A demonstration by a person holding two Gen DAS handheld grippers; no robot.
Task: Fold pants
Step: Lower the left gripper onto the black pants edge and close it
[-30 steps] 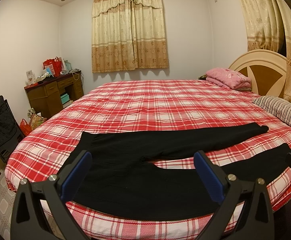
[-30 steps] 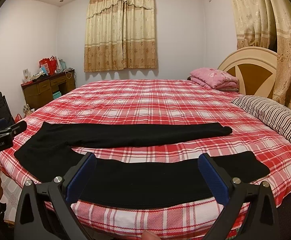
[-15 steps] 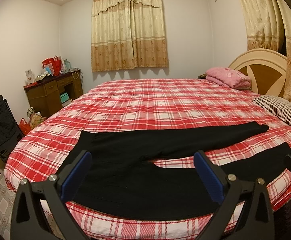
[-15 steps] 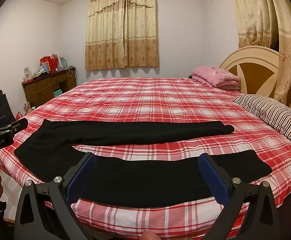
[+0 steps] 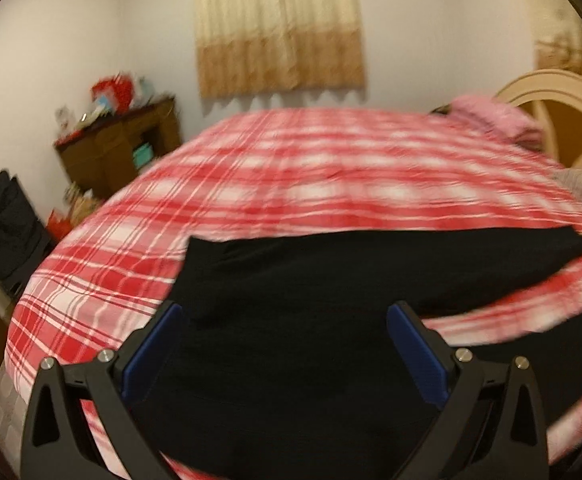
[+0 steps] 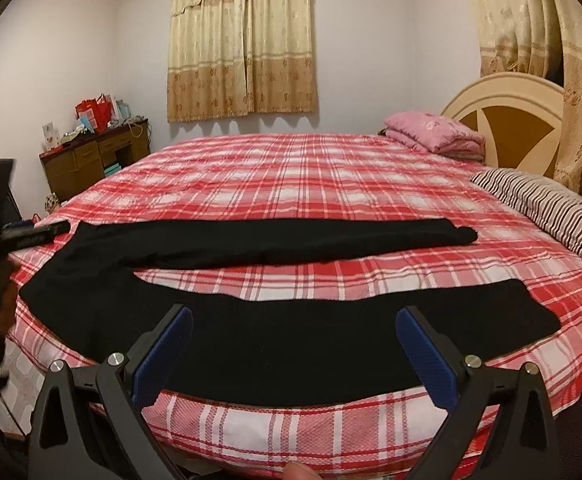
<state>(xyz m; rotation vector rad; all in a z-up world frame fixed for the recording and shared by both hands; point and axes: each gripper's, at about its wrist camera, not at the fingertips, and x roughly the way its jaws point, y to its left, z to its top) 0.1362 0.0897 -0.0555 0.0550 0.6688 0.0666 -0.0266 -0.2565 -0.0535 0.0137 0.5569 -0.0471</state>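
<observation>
Item: black fabric pants (image 6: 291, 344), flat on round bed with red-and-white plaid cover (image 6: 311, 176); waist at 9 o'clock, two legs spread toward 3 o'clock. Left hand-held gripper (image 5: 287, 344): jaws wide, empty, above the waist; view blurred. Right hand-held gripper (image 6: 295, 348): jaws wide, empty, over the near leg.
</observation>
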